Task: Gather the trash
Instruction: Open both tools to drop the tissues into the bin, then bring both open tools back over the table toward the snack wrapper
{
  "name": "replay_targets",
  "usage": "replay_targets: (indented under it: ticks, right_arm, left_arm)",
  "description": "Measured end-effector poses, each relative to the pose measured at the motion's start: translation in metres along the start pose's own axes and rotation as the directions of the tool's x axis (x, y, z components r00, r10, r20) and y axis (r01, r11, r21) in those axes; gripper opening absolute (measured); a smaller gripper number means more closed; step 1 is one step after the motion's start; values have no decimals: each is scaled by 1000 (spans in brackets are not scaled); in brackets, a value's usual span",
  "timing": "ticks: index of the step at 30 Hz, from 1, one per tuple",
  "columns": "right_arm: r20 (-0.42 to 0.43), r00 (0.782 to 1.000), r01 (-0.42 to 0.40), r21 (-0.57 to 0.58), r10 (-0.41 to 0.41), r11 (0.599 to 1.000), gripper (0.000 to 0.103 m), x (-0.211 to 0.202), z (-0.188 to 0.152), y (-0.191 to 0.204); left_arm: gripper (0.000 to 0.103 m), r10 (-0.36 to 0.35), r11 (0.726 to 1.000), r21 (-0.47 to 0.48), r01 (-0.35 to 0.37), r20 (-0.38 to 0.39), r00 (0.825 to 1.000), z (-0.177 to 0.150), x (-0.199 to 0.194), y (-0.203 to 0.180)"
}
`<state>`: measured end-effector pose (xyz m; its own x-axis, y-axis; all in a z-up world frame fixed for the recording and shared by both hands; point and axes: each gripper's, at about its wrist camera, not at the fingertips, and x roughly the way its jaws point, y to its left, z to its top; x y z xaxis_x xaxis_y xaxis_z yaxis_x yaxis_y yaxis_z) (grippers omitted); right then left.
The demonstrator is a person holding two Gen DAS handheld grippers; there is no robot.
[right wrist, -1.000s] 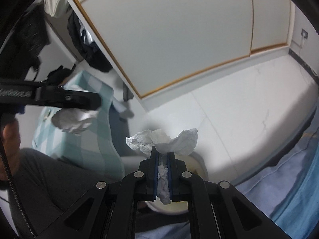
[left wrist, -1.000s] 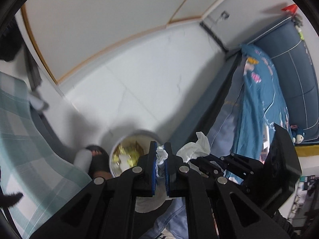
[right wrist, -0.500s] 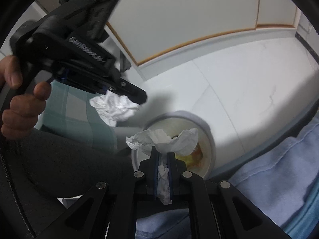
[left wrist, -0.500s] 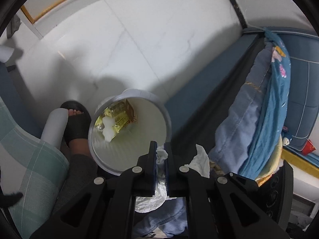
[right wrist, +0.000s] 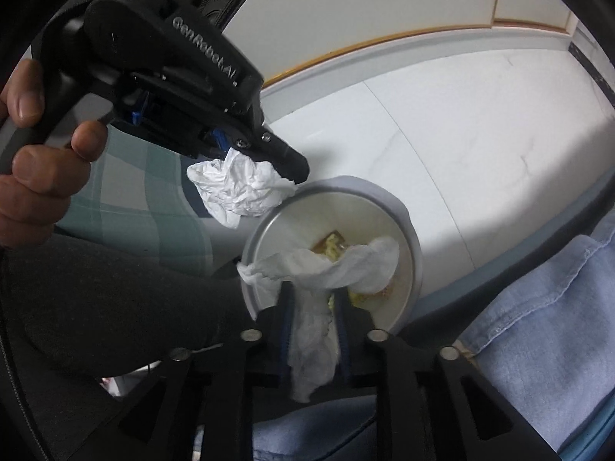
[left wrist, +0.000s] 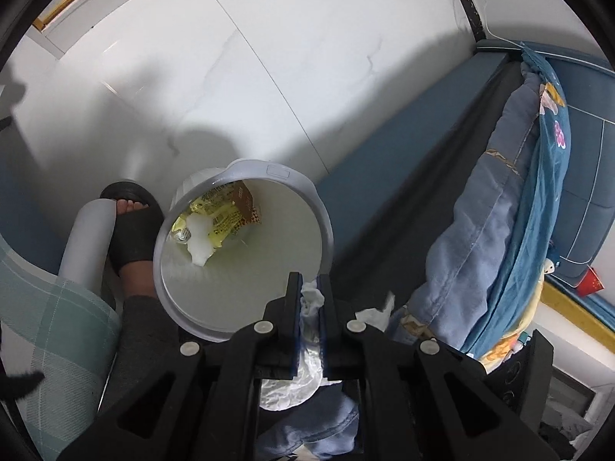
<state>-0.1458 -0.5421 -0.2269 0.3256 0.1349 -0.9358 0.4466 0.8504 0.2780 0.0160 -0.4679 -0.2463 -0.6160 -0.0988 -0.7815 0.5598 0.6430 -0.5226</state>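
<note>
- Below both my tongs stands a round white trash bin [left wrist: 269, 176] on the pale tiled floor [left wrist: 269, 57], beside the blue base of a bed [left wrist: 388, 142].
- My left tongs [left wrist: 309, 299] are closed on a crumpled white tissue [left wrist: 310, 301], held just over the bin's near rim.
- My right tongs [right wrist: 314, 307] stand slightly parted around a second tissue [right wrist: 319, 269], its loose ends flaring over the bin's opening; whether they pinch it, I cannot tell.
- Inside the bin lie yellow wrappers [left wrist: 223, 215] and a white scrap.
- My foot in a black sandal [left wrist: 132, 226] rests on the floor, touching the bin's left side.
- Rumpled blue bedding [left wrist: 499, 207] hangs over the edge of the bed.
</note>
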Motion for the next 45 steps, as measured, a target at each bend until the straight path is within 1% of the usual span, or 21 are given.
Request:
replay_targets:
  ticks: [2,5,8,9,10,12,15,19,22,23,25,26,27,29,33,36,38,39,42,44,45]
  right_arm:
    - [4,1000,2,-4,-2,1000,33,-2,-1,2]
    - [15,1000,10,-10,-9,1000,44,-7,0,3]
    - [16,1000,22,-1,-22,1000,47,-12,-1,1]
    - [19,1000,21,-1,-21,1000,47,-15,-2,1]
    - [23,1000,21,-1,-21,1000,48,-19,0,2]
    - [35,999,20,1,-20,1000,53,-25,-2,2]
    - [44,999,22,6,-22,1000,54,-29,-5,1]
    - [49,998,30,29,-31,999,62,-31,-6,0]
    - [51,998,42,60,-45,997,62,-31,-6,-5]
    - [59,998,34,70,-38,997,62,-33,-5,-6]
    - [69,997,42,75,-47,996,62,-35,-5,-7]
    - [73,996,45,76,-50,996,62,-37,-4,-8]
    - [80,995,45,78,-52,996,63,-40,-3,-8]
    - [93,994,54,85,-62,995,65,-46,-1,-9]
    - [136,988,61,103,-75,993,65,-58,-1,-12]
    - [207,971,98,130,-123,987,65,-76,-4,-14]
    - [256,957,100,145,-135,984,65,-92,-6,-16]
    - [275,951,101,150,-140,983,65,-99,-7,-15]
    - [344,926,109,154,-157,982,67,-122,-8,-12]
    - [395,902,119,158,-173,980,74,-139,-7,-7]
    - [413,894,119,155,-174,981,75,-145,-6,-5]
  left_arm:
    - [5,-2,1000,6,2,-1,1000,0,2,0]
    - [14,7,1000,-12,-8,-26,1000,-1,7,2]
    - [32,-15,1000,-22,14,-26,1000,-2,8,5]
    - [41,-8,1000,-24,7,-22,1000,-2,7,6]
    - [46,0,1000,-27,-1,-13,1000,-2,7,7]
    - [47,0,1000,-30,0,-5,1000,-2,7,8]
    - [48,20,1000,-17,-20,-14,1000,-3,8,6]
    - [49,82,997,-6,-82,4,997,-6,3,3]
    - [49,116,993,-6,-116,22,993,-9,-1,4]
    - [51,118,993,-14,-118,31,993,-10,-3,4]
    - [65,114,993,-34,-113,49,992,-11,-9,3]
    - [66,120,992,-29,-119,56,991,-12,-11,1]
    - [66,139,990,-13,-139,71,988,-14,-15,-4]
    - [66,142,988,43,-148,115,983,-18,-26,-18]
    - [67,149,982,80,-169,218,965,-26,-51,-37]
    - [67,166,977,83,-197,282,945,-32,-75,-48]
    - [67,173,973,79,-217,370,913,-39,-101,-55]
    - [67,186,969,78,-235,397,899,-42,-109,-58]
    - [67,232,951,59,-303,513,827,-57,-142,-65]
    - [67,268,939,12,-344,599,754,-73,-169,-66]
    - [67,277,936,-4,-353,626,729,-78,-176,-66]
